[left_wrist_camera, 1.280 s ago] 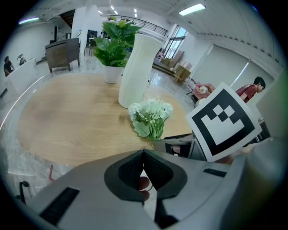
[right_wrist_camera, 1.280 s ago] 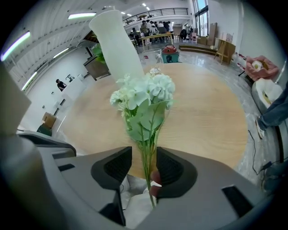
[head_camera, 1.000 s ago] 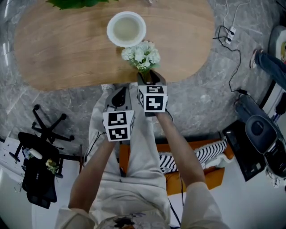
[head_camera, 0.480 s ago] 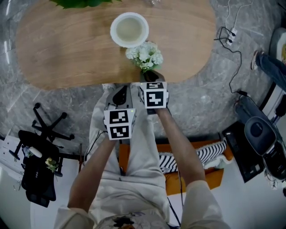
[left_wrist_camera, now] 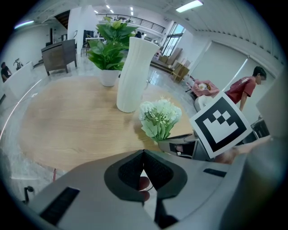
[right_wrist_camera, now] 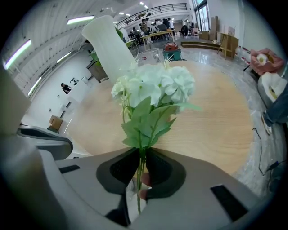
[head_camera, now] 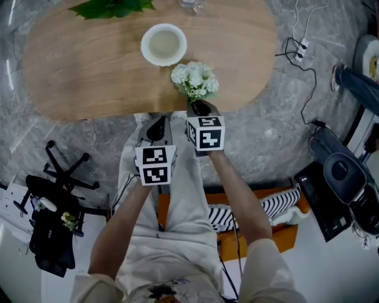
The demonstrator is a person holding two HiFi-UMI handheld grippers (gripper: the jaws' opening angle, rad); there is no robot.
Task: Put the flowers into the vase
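A tall white vase (head_camera: pixel 163 45) stands on the oval wooden table (head_camera: pixel 83 65), seen from above as a round rim. The bunch of white flowers (head_camera: pixel 194 80) with green leaves stands upright just right of and nearer than the vase. My right gripper (head_camera: pixel 200 106) is at the table's near edge, its jaws closing on the green stems (right_wrist_camera: pixel 143 155); the blossoms (right_wrist_camera: pixel 153 90) rise before the vase (right_wrist_camera: pixel 110 49). My left gripper (head_camera: pixel 157 127) hangs off the table's near edge, shut, with nothing in it (left_wrist_camera: pixel 144 155). From there the flowers (left_wrist_camera: pixel 159 117) show beside the vase (left_wrist_camera: pixel 132 74).
A potted green plant (head_camera: pixel 112 7) and a glass (head_camera: pixel 190 5) stand at the table's far edge. A black office chair (head_camera: pixel 53 177) is on the floor at the left. Cables and a power strip (head_camera: pixel 302 44) lie at the right.
The right gripper's jaws have closed round the flower stems. The bunch and that gripper have shifted slightly right of the vase. The left gripper has stayed put.
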